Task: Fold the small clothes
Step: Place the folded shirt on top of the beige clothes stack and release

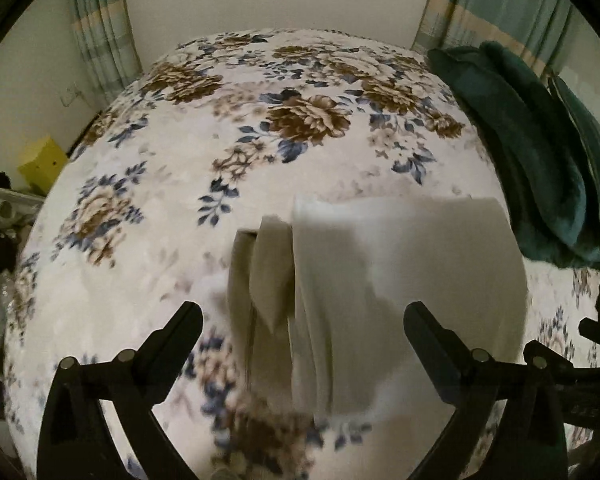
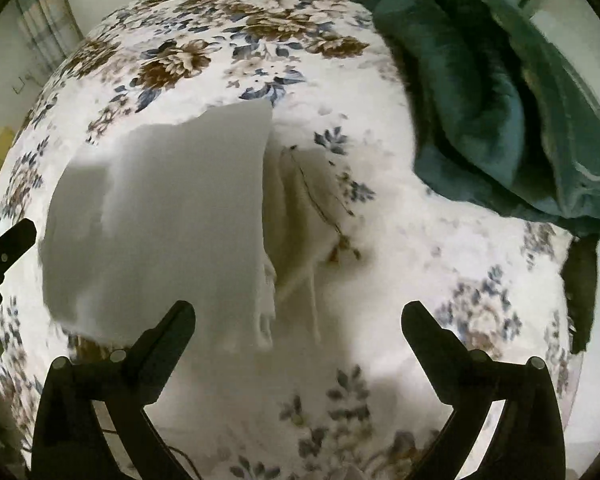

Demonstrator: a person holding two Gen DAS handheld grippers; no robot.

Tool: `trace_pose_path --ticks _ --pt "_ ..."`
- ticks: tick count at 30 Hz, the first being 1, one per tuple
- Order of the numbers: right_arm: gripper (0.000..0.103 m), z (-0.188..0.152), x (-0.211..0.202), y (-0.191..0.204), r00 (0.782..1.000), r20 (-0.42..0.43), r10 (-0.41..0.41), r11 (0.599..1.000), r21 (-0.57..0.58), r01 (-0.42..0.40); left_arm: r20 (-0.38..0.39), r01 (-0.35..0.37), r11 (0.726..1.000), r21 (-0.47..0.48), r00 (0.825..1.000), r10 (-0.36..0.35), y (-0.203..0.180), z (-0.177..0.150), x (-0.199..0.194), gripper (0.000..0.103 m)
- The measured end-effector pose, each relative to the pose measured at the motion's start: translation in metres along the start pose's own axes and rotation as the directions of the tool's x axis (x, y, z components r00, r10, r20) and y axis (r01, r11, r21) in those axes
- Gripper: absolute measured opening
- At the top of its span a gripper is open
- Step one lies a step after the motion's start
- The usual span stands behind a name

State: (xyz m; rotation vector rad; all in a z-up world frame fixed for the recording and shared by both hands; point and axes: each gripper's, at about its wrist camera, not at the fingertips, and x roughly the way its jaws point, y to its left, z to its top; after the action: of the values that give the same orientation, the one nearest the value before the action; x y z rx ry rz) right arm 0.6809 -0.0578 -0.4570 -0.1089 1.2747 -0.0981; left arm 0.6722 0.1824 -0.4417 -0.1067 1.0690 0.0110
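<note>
While both grippers' fingers stand wide apart and empty, the white garment [image 1: 380, 280] lies lengthwise on the bed [image 1: 160, 160] between left gripper [image 1: 302, 314] and right gripper [image 2: 298, 314].

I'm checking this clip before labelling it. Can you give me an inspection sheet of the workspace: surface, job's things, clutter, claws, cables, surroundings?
Surface: bed under a floral blanket.
Job's things: pale garment, blurred, partly folded, lying in front of both claws; a second whitish piece beside it.
Clutter: green blanket bunched at the bed's right edge.
Claws: left claw open, nothing between its jaws; right claw open, likewise empty.
Cables: nothing seen for certain.
Surroundings: curtains either side of a pale wall; yellow box beside the bed at left.
</note>
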Motion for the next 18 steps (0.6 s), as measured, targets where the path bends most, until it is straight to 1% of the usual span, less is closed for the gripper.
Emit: trace_pose_path --ticks 2,4,8,11,14,18 --pt "0.103 -0.013 -0.021 -0.009 1.000 0.024 -0.020 1.000 0.023 0.019 0.012 -0.007 1.000 0.008 1.000 0.007 -0.006 -0.007 -0.023 0.103" --pt "0.103 -0.028 -0.051 -0.018 0.997 0.055 -0.048 0.998 0.036 0.046 0.029 -0.011 1.000 0.013 1.000 0.011 -0.010 -0.013 -0.051 0.103" --pt "0.103 -0.058 -0.124 -0.033 0.986 0.138 -0.090 0.995 0.055 0.083 0.058 -0.023 1.000 0.016 0.998 0.022 -0.017 -0.024 -0.104 0.103" --pt "0.103 -0.078 -0.177 -0.043 0.978 0.187 -0.095 0.994 0.065 0.084 0.096 -0.030 0.999 0.028 0.995 0.027 -0.024 -0.033 -0.151 0.103" --pt "0.103 -0.097 -0.231 -0.049 0.966 0.237 -0.104 0.994 0.067 0.090 0.149 -0.042 0.998 0.055 0.988 0.033 -0.031 -0.042 -0.200 0.103" --pt "0.103 -0.127 -0.309 -0.058 0.948 0.302 -0.102 0.994 0.068 0.085 0.197 -0.025 0.999 0.048 0.980 0.015 -0.036 -0.056 -0.261 0.103"
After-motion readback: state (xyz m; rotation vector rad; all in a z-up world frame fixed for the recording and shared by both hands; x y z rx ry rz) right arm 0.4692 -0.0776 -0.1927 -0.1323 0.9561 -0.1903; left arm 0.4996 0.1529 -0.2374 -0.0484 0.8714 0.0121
